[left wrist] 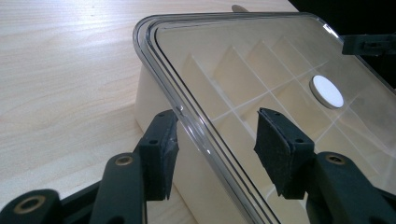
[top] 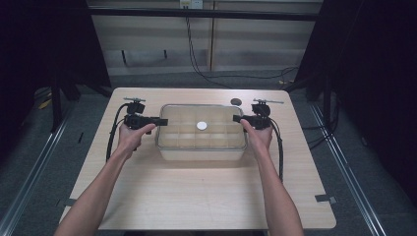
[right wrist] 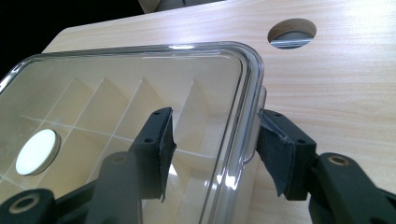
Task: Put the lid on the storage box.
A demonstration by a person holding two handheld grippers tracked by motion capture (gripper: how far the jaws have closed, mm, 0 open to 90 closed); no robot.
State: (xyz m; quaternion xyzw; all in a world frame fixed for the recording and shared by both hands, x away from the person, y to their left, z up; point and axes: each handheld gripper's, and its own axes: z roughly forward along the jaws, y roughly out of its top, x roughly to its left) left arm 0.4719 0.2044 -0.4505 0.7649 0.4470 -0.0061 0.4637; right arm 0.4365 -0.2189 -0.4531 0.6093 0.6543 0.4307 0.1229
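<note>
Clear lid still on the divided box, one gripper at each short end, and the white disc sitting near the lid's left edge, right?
Not quite. The white disc sits near the middle of the clear lid, as the high view shows. The left gripper and right gripper do stand at the short ends of the divided box.

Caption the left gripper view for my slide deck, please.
Left gripper fingers straddle the clear lid's rim on a divided box.
</note>
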